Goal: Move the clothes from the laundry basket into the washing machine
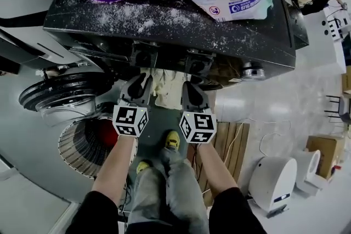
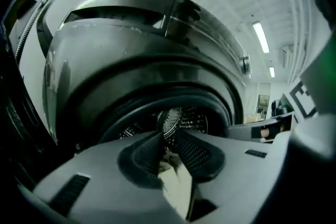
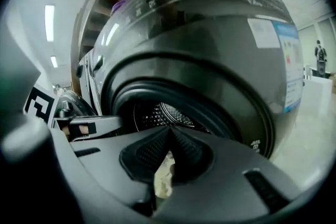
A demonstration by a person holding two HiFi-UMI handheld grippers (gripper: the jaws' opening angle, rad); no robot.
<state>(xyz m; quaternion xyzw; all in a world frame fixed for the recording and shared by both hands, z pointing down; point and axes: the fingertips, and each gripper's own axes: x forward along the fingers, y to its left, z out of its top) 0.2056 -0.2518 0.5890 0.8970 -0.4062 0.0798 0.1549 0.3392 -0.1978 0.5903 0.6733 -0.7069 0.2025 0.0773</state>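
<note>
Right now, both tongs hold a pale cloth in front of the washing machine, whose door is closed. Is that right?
Not quite: the door is open, swung out to the left in the head view, and both gripper views look straight into the drum. The rest holds: left tongs and right tongs hold the pale cloth before the washing machine.

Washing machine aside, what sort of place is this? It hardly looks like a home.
Probably a lab or workshop hall with a laundry corner, not a home: the washing machine and laundry basket stand on open floor under long strip lights, with a cardboard box nearby.
</note>
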